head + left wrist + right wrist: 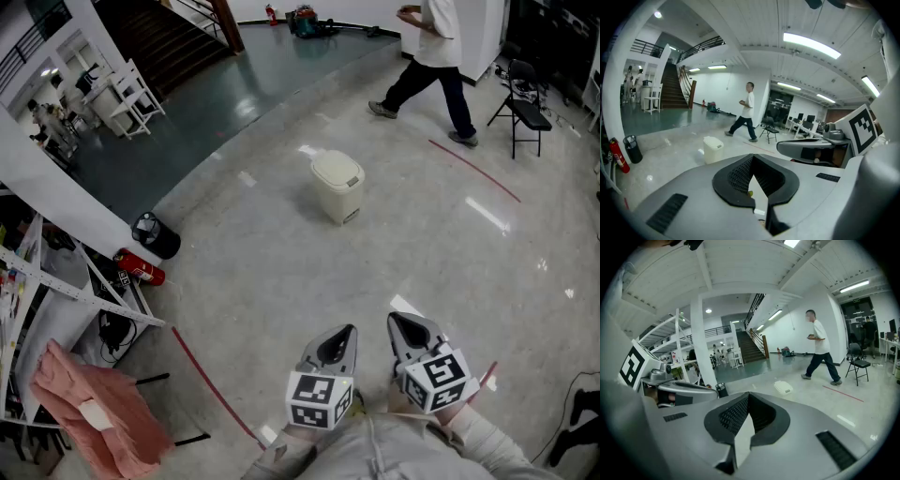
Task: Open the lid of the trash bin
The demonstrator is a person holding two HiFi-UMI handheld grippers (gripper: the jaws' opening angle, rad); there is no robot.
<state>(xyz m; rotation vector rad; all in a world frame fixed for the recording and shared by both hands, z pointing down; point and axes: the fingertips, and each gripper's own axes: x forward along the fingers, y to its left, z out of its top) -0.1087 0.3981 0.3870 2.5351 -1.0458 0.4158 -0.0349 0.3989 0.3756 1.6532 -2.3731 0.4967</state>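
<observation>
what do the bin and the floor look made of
The bin looks like cream plastic with a matte finish, going by its smooth moulded lid and rounded corners. The floor seems to be polished concrete or similar, glossy: lamp glare streaks across it.

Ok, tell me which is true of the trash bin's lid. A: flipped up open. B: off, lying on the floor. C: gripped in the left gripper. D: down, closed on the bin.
D: the lid sits flat on top of the trash bin, which stands alone on the floor with nothing touching it.
</observation>
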